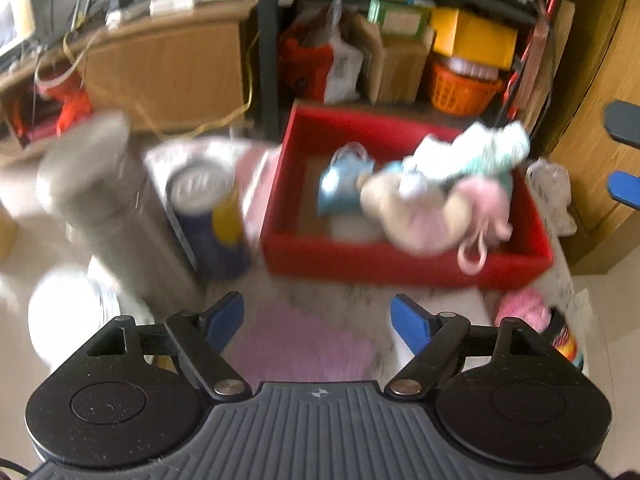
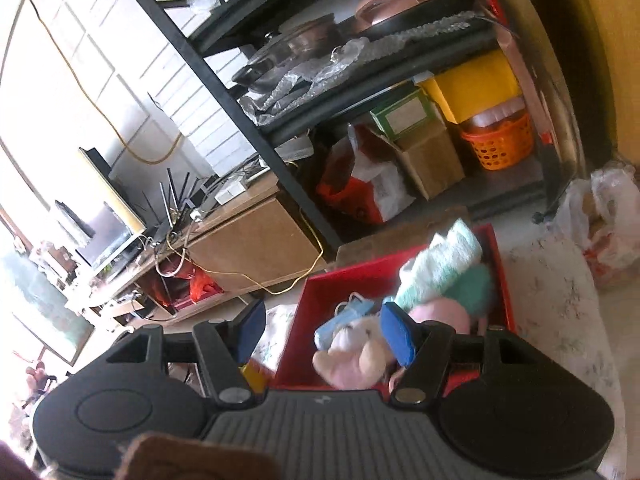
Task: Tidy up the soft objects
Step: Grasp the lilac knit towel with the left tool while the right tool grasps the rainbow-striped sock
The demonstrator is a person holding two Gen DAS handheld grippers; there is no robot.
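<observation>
Left wrist view: soft objects are gathered in a red box [image 1: 400,268] standing on the light patterned table [image 1: 360,300]. Inside it lie a beige-and-pink plush toy [image 1: 416,216] with a pink loop hanging over the near wall, a small blue bag [image 1: 340,188] to its left, and a white and mint fluffy bundle [image 1: 472,152] toward the far right corner. The frame is motion-blurred, so finer detail cannot be read.

A pink cloth [image 1: 304,344] lies flat on the table, nearer the camera than the box, directly beneath the left gripper [image 1: 318,320]. Its 2 blue pads stand wide apart with nothing between them, and neither pad touches the cloth as far as can be seen. A second pink soft item [image 1: 520,308] sits at the right table edge, just beside the box's near right corner.

Left of the box stand a can [image 1: 208,216] with blue and yellow sides and a grey metal flask [image 1: 120,220], close together.

Right wrist view: the right gripper [image 2: 324,332] hangs over the near left part of the same box [image 2: 304,320], jaws partly apart and empty, the plush toy [image 2: 352,356] visible below. Behind the box stands a black shelf rack [image 2: 256,136] holding an orange basket [image 2: 500,144] and a cardboard box [image 2: 428,160].
</observation>
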